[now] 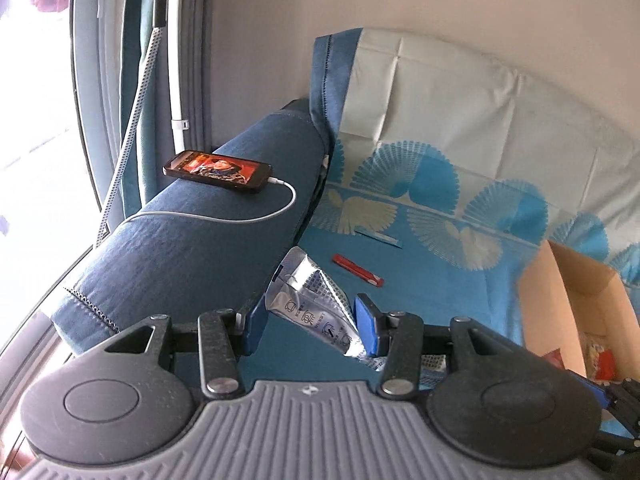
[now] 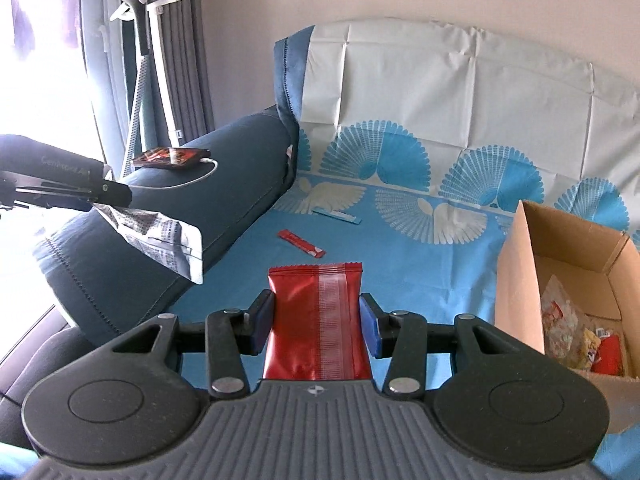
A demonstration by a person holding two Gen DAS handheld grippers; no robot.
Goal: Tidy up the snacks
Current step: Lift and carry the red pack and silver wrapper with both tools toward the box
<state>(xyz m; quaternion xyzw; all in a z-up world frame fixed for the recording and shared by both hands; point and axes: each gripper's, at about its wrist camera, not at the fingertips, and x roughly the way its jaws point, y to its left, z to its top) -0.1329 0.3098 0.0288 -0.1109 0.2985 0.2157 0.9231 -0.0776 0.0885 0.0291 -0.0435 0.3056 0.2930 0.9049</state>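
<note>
My left gripper [image 1: 310, 324] is shut on a silver foil snack pouch [image 1: 308, 300], which hangs tilted above the blue sofa cover. From the right wrist view the same silver pouch [image 2: 160, 236] dangles from the left gripper [image 2: 100, 196] at the left. My right gripper [image 2: 314, 322] is shut on a red foil snack packet [image 2: 316, 320], held upright between the blue pads. A thin red snack stick [image 2: 301, 243] and a thin blue snack stick [image 2: 336, 214] lie on the sofa seat beyond. An open cardboard box [image 2: 520, 280] with several snacks inside stands at the right.
The dark blue sofa armrest [image 1: 192, 240] runs along the left, with a phone [image 1: 218, 170] and its white charging cable on top. A patterned blue and white cloth [image 2: 420, 184] covers seat and backrest. A garment steamer pole [image 2: 154, 60] stands by the curtain.
</note>
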